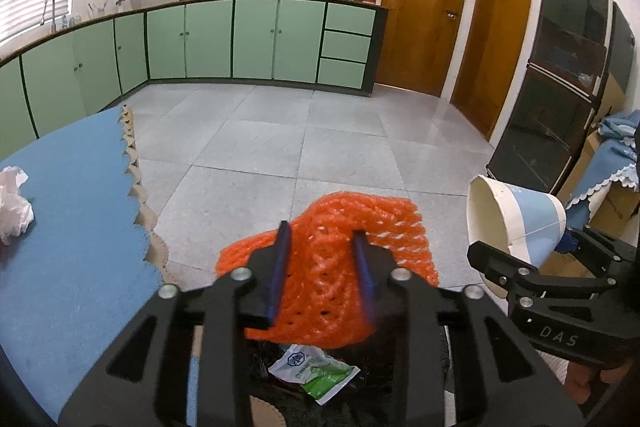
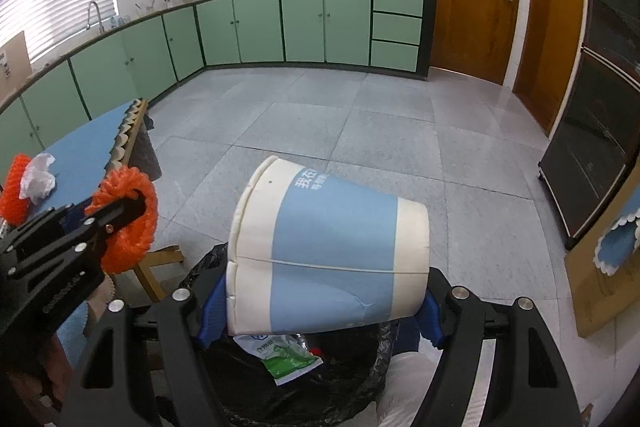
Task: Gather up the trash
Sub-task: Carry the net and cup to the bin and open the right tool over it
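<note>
1. Two items held above the black-lined bin [image 2: 372, 367]: the left gripper [image 1: 322, 259] clamps an orange foam net [image 1: 332, 227]; the right gripper [image 2: 320, 311] grips a paper cup [image 2: 328, 259] across its sides.
2. Handling, judged: net is soft, light and snag-prone; cup is light and thin, already creased, so a firm squeeze risks crushing it.
3. A green packet [image 2: 292, 359] lies inside the bin.
4. Clearance: open tiled floor ahead; blue table [image 1: 72, 211], with crumpled tissue [image 1: 14, 203], stands close on the left.

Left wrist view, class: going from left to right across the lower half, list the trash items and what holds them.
Crumpled tissue on the blue table → orange foam net in the left hand-held gripper → paper cup in the right hand-held gripper.
</note>
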Tool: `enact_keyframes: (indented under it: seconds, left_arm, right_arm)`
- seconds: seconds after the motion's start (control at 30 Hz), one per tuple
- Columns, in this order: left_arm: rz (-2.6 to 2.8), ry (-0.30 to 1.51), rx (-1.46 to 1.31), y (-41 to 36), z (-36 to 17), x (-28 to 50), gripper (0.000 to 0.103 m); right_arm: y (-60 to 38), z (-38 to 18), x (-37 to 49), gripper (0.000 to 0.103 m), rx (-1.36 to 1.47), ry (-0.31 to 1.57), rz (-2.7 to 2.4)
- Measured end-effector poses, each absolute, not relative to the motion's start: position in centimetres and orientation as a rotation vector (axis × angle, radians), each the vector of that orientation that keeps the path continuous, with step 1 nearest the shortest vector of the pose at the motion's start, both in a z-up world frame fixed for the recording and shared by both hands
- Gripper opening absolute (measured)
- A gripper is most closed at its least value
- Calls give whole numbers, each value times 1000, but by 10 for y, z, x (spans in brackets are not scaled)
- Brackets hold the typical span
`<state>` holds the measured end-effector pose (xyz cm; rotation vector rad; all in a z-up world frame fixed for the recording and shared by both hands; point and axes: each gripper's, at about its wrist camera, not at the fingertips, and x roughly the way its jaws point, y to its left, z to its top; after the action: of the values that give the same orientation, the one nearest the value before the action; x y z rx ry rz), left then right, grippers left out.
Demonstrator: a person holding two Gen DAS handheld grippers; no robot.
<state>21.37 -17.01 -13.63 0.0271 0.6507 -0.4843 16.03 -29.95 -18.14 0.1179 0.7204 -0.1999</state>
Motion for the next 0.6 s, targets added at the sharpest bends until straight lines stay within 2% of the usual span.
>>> enact_keyframes:
  seconds: [0.07, 0.1, 0.13, 0.2, 0.33, 0.43, 0.6]
  left_arm:
    - [-488, 648, 17, -171, -135, 214, 45]
    - [-492, 647, 11, -169, -134, 214, 57]
    - [-490, 640, 3, -167, -133, 214, 61]
    - [-491, 640, -9, -166, -132, 213, 61]
    - [-484, 637, -21, -161, -130, 211, 64]
    - [-475, 627, -18, -157, -128, 208, 72]
    - [-470, 634, -4, -159, -127, 207, 72]
  right_arm:
    - [-297, -184, 163, 74, 120, 729, -191]
    - [-301, -186, 165, 74, 121, 734, -187]
    - [-301, -188, 166, 74, 122, 736, -184]
    - [-300, -191, 167, 75, 122, 745, -177]
    - [-302, -195, 172, 83, 129, 760, -179]
    - [-303, -194, 171, 84, 114, 757, -186]
    - [-307, -189, 166, 84, 125, 743, -195]
